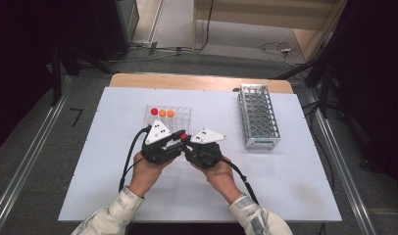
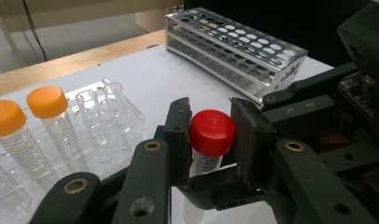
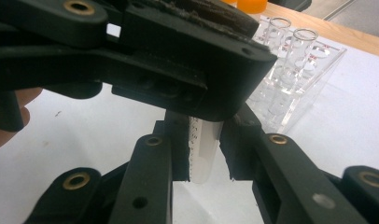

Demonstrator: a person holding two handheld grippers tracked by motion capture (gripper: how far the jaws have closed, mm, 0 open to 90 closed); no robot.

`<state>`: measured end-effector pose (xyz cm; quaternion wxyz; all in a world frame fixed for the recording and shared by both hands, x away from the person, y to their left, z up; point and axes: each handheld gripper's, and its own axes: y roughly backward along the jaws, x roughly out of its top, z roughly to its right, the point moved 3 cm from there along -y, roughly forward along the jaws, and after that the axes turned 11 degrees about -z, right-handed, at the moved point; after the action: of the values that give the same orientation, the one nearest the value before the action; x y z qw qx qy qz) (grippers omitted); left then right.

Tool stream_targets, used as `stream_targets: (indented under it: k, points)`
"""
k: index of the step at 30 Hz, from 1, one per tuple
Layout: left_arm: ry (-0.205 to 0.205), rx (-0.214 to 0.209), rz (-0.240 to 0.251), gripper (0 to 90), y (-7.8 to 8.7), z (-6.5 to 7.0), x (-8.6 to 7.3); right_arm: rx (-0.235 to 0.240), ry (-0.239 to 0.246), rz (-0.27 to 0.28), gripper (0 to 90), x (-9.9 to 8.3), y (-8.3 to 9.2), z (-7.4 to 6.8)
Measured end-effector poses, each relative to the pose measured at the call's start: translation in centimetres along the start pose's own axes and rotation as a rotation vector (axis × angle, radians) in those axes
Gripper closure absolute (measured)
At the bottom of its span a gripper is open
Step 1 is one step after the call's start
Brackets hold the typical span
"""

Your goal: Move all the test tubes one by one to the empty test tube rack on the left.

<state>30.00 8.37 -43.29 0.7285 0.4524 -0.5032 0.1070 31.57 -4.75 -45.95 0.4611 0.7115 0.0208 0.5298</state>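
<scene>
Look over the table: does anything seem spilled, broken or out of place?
Nothing stands out. The clear rack and metal rack sit upright, and the red-capped tube is held between both grippers, nothing spilled.

- I see a clear rack point(image 1: 180, 119) on the white counter point(image 1: 113, 171), at about 11 o'clock from centre.
- Two orange-capped tubes point(image 1: 166, 113) and a red-capped one point(image 1: 154, 111) stand upright along its far row.
- A metal rack point(image 1: 258, 115) lies at 2 o'clock, well apart.

— How is the scene lit?
— The white table point(image 1: 113, 196) is evenly lit from above; the surroundings are left dark.
— And sharpness?
— The near black jaws are blurred; soft glare is seen on the metal rack point(image 2: 234, 39).
</scene>
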Motion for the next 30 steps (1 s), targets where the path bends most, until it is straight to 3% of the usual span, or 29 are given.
stream_targets:
  k: [4, 9, 14, 22, 30]
  points:
    - [0.006, -0.005, 0.008, 70.2, 0.1, -0.2, 0.0, 0.004, 0.002, 0.004, 70.3, 0.0, 0.0, 0.0]
    - [0.028, 0.003, 0.023, 70.4, 0.5, -0.6, 0.0, 0.051, 0.000, 0.000, 49.9, 0.0, 0.0, 0.0]
    - [0.076, 0.005, 0.044, 70.5, 1.4, -1.7, 0.0, 0.072, 0.020, 0.000, 39.5, -0.5, 1.0, 0.2]
    - [0.118, 0.052, 0.058, 70.5, 3.8, -3.5, -0.5, 0.058, -0.009, 0.008, 37.0, -3.2, 4.1, 2.3]
    - [0.179, 0.111, 0.094, 70.5, 6.4, -6.1, -0.7, -0.029, -0.066, -0.008, 30.9, -7.4, 7.7, 5.6]
